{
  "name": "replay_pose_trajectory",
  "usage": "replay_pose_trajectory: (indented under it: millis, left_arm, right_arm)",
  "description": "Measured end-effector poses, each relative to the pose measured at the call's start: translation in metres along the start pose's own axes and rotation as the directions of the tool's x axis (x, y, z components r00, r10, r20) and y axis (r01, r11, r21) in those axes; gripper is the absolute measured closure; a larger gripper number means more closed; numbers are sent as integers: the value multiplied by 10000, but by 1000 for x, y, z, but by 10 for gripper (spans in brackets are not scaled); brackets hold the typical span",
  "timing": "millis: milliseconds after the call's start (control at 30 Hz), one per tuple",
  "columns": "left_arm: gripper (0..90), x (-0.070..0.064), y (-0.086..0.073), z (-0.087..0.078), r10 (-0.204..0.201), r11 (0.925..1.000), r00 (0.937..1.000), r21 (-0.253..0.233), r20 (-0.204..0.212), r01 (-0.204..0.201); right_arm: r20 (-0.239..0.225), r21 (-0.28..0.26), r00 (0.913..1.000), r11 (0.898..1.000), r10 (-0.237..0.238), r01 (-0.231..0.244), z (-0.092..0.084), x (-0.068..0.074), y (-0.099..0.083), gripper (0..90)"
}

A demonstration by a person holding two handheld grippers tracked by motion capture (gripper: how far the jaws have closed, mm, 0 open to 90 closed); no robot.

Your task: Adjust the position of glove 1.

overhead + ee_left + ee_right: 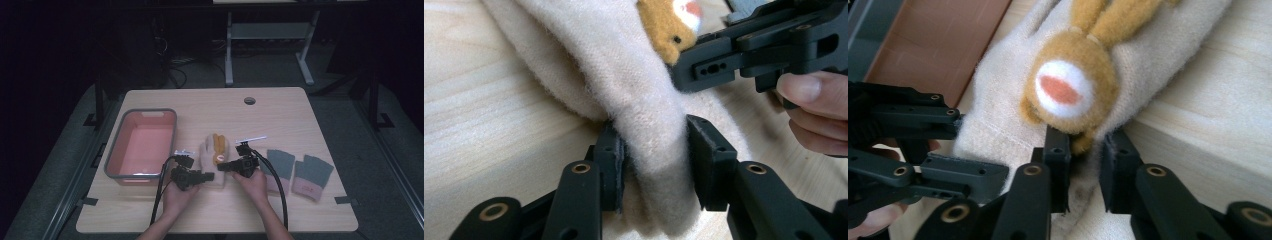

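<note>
A cream woolly glove with a brown plush animal sewn on it lies on the wooden table, just right of the tub. My left gripper comes at its cuff end from the left. In the left gripper view the left gripper pinches a raised fold of the cream glove. My right gripper meets the glove from the right. Its jaws squeeze the cream fabric just under the plush animal. The two grippers sit close together, almost facing.
A pink tub with a grey rim stands left of the glove. Two grey gloves with pink cuffs lie at the right. A cable hole is near the table's far edge. A desk frame stands beyond.
</note>
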State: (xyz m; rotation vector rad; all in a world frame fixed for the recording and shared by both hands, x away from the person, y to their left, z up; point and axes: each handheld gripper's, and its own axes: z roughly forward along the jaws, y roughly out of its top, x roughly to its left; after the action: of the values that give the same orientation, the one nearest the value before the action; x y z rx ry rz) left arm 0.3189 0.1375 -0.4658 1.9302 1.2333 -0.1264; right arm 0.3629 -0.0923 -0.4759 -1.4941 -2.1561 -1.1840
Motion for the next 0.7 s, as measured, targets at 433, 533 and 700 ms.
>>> replay_pose_trajectory:
  millis: [433, 533, 700]
  left_arm:
    - [665, 2, 2, -2, -178, 9998, 9994, -122, 311, 182]
    - [666, 2, 2, -2, -229, 9996, 9990, -139, 386, 235]
    - [668, 2, 2, -3, -206, 9996, 9988, -171, 450, 214]
  right_arm:
    - [21, -146, 9996, 9995, -279, 279, -5, 3, 2, 810]
    - [-49, -184, 9994, 9993, -330, 329, -7, 3, 2, 810]
    - [-118, -198, 9993, 9991, -369, 366, -11, 4, 2, 811]
